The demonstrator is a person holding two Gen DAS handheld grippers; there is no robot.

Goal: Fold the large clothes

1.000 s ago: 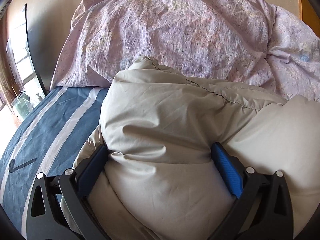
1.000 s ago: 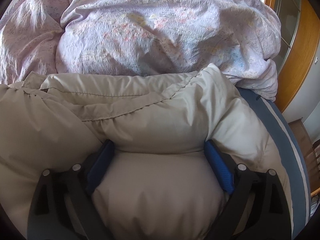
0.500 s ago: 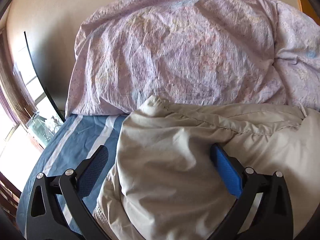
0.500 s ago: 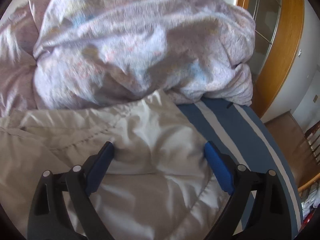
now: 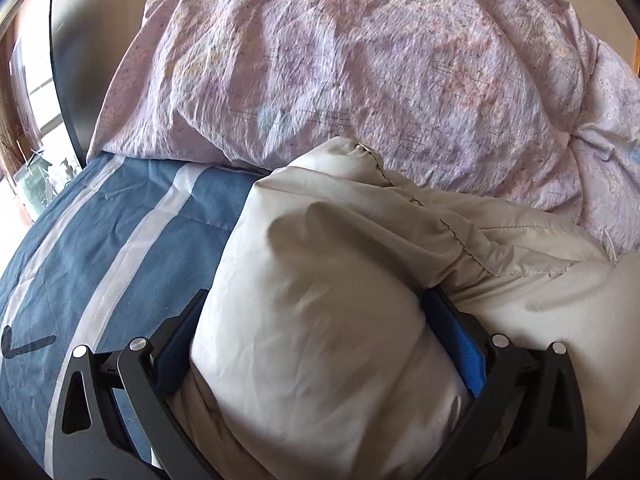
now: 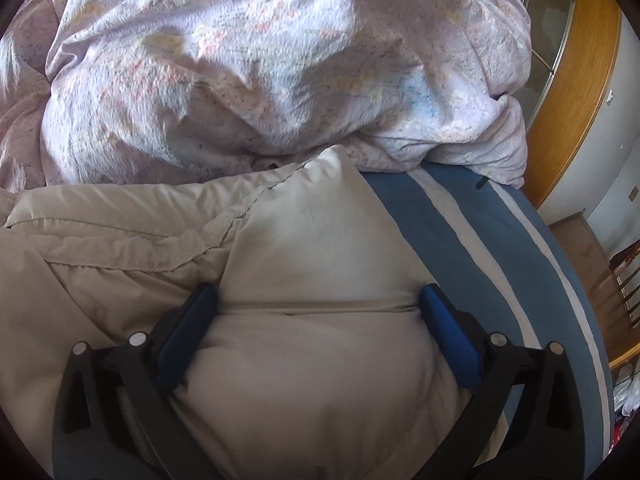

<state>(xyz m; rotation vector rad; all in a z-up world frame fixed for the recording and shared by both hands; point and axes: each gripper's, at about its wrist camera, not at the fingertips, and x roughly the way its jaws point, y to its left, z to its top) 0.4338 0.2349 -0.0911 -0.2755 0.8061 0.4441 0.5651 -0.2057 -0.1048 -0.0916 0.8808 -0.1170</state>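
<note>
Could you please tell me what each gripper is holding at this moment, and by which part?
Both straddle the beige padded garment: the left gripper at its left end, the right gripper at its right end. The jaws are wide, pressed into the bulk, so a true clamp cannot be confirmed.

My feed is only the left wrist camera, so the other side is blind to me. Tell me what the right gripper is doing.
Observer: The right gripper straddles a puffy corner of the beige padded garment. Its fingers are wide apart.
Operator: Report what lies to its right.
Observer: Bare blue striped bedcover, then a wooden cabinet past the bed's edge.
Operator: Describe the fabric between the fingers.
Observer: A horizontal seam runs across it from finger to finger.
</note>
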